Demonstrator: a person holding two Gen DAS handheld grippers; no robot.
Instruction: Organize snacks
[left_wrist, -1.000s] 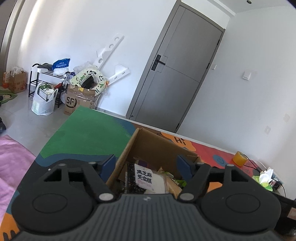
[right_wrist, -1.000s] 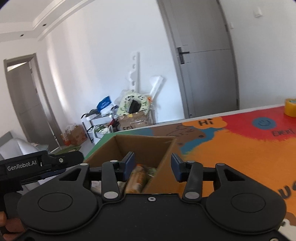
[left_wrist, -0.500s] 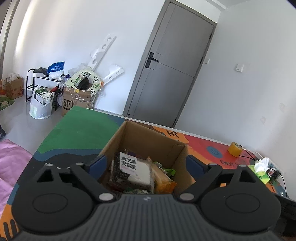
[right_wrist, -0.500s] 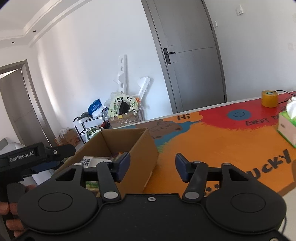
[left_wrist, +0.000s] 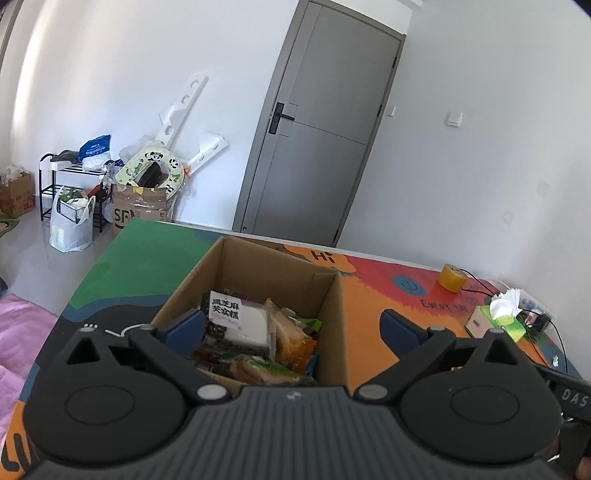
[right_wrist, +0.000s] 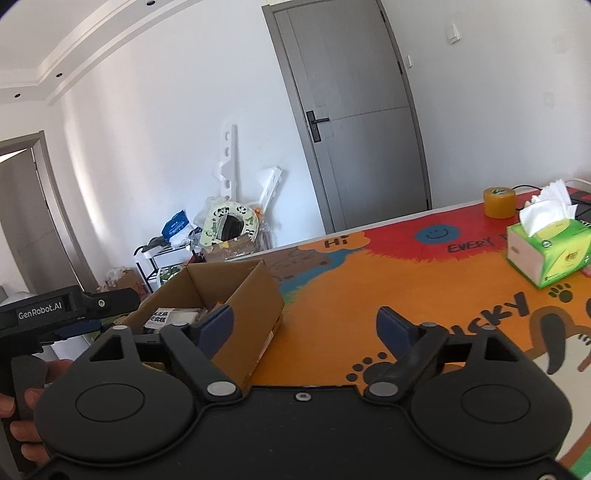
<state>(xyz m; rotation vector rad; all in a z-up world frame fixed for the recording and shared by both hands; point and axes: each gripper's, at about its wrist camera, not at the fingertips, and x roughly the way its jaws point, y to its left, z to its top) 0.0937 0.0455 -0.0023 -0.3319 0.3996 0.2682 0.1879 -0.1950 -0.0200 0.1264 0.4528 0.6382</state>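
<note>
Left wrist view shows the left gripper (left_wrist: 291, 325) with fingers spread wide and empty, poised above the near edge of an open cardboard box (left_wrist: 258, 266) standing on the colourful desk (left_wrist: 369, 295). The snacks (left_wrist: 266, 343) lie packed inside the box, directly ahead of and below these fingers; a white-labelled packet (left_wrist: 236, 317) leans on top, its long axis running roughly across the finger gap. Right wrist view shows the right gripper (right_wrist: 304, 325), fingers likewise apart and holding nothing, set off to the box's right side over bare desk. A tissue box (right_wrist: 546, 251) and tape roll (right_wrist: 500, 202) stand well apart. Judgement: the left gripper is nearer the snacks and better aligned; a short forward-downward reach would serve.
</note>
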